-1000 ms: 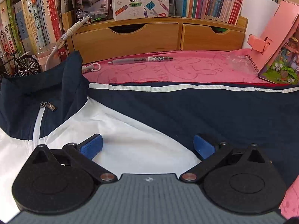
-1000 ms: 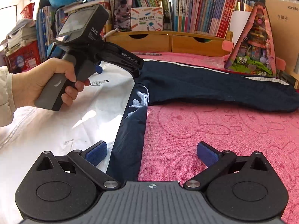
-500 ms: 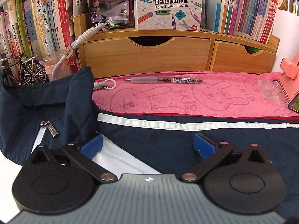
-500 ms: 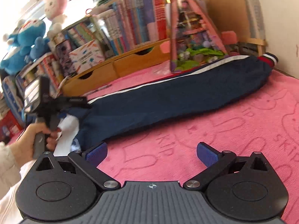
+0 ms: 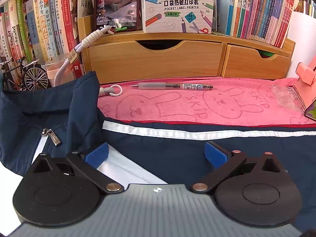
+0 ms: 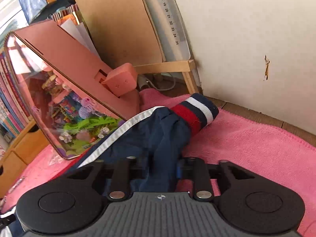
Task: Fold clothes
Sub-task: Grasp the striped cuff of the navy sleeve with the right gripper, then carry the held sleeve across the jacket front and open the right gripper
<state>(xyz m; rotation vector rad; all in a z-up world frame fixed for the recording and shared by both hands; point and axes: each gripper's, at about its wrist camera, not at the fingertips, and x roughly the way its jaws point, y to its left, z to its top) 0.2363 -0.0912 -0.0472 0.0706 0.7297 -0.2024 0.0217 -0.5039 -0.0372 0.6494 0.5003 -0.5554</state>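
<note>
A pen (image 5: 171, 86) lies on the pink towel (image 5: 197, 106) in front of a wooden drawer unit (image 5: 158, 59), with books (image 5: 260, 9), a phone (image 5: 116, 4) and a label-printer box (image 5: 178, 6) standing on top of it. A model bicycle (image 5: 25, 73) stands to the left. At the right end a pink display case (image 6: 65, 90) leans close over the sleeve (image 6: 154, 130), crowding it near the white wall (image 6: 246, 39).

The towel covers the tabletop, and the navy and white jacket (image 5: 177, 150) lies spread across it, its collar and zip pull (image 5: 53, 137) to the left.

The left tool (image 5: 156, 154) points downward over the shoulder area with its jaws wide apart, holding nothing. The right tool (image 6: 158, 169) has just been closing; its jaws now pinch the navy sleeve just short of the striped cuff (image 6: 195, 112).
</note>
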